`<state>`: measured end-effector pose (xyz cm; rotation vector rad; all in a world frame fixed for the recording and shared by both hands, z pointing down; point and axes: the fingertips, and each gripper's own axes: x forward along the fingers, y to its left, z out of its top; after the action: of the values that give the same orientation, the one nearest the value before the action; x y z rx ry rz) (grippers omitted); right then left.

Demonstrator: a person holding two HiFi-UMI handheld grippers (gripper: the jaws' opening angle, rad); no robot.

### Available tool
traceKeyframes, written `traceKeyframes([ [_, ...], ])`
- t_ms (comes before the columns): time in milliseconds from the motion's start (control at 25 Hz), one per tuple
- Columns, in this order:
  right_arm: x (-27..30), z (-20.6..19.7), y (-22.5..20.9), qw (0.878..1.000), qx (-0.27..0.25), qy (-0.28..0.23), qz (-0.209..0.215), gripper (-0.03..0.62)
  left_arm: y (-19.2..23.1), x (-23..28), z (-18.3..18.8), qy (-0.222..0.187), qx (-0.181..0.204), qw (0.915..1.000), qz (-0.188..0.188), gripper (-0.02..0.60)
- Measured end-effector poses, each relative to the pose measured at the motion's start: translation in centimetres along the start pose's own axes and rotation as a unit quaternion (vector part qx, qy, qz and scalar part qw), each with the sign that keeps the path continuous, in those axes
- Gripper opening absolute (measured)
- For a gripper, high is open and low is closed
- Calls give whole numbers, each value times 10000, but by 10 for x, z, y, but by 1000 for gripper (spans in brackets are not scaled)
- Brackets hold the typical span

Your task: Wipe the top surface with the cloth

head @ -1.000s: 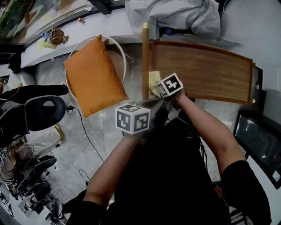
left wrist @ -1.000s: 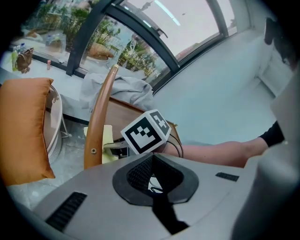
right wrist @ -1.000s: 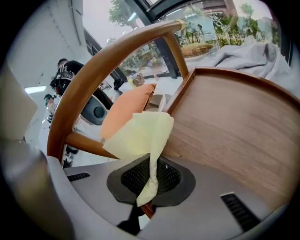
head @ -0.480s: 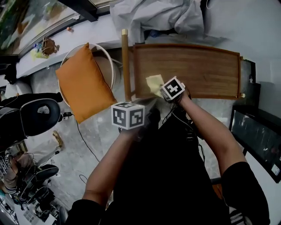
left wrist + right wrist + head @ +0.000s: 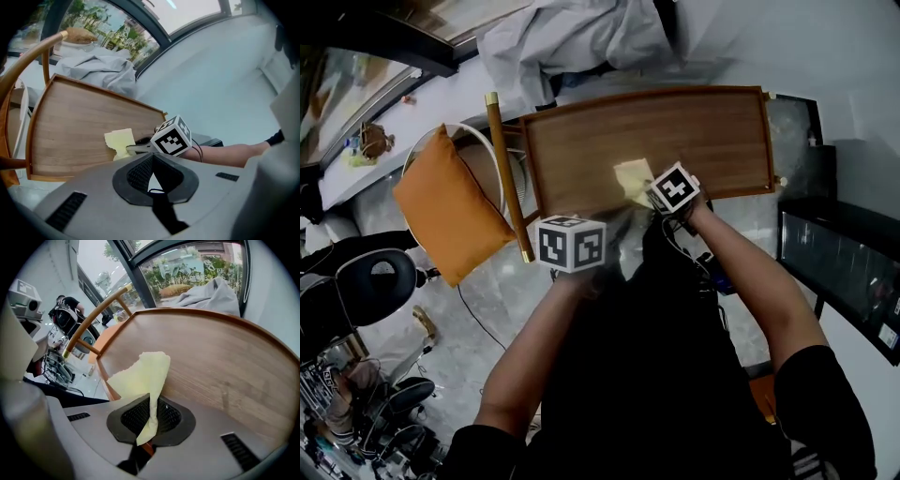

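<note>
1. Right gripper (image 5: 147, 427): the jaws are clamped on one corner of the yellow cloth (image 5: 140, 376). The pinched corner is a narrow twist. The free part fans out ahead of the jaws and appears to rest on the wood.

2. Left gripper (image 5: 152, 180): the jaws are drawn together with nothing between them. It hangs off the near edge of the table, beside the right gripper, and touches neither cloth nor wood.

3. Cloth position: on the wooden table top (image 5: 675, 131), just inside the near rim and about midway along it. Most of the top lies beyond it and to either side.

4. Procedure, in my judgement:
- I keep the clamp firm, because only a corner is held and a dragged cloth can pull free.
- I tilt the right gripper low so the cloth trails flat rather than bunching under the jaws.
- I sweep in overlapping passes along the grain, from the near rim towards the far rim.
- I ease off before the raised rim so that the jaws do not strike it.

5. Hazards:
- The grey fabric heap (image 5: 572, 37) overhangs the far edge, so I stop each stroke short of it.
- The chair rail (image 5: 508, 178) and orange cushion (image 5: 450, 202) stand just beside the left end.
- I hold the left gripper outside the wiping path.
</note>
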<state>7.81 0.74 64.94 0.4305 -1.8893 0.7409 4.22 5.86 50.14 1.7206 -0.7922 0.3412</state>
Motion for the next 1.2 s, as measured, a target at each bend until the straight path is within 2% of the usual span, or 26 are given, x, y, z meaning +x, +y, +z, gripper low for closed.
traceKeyframes([
  [480,-63,-70,-100,9976,538,-52,-423,32,-48,82,14,260,155,9992,-270,9],
  [840,-100,-112,-154,9928,972,-177,-671,32,-73,123,24,323,225,9984,-402,8],
  [1040,-120,-133,-183,9883,947,-173,-1181,32,-74,130,22,398,248,9981,-411,8],
  [1200,-134,-153,-206,9823,1150,-180,-1469,32,-73,132,23,432,261,9979,-412,8],
])
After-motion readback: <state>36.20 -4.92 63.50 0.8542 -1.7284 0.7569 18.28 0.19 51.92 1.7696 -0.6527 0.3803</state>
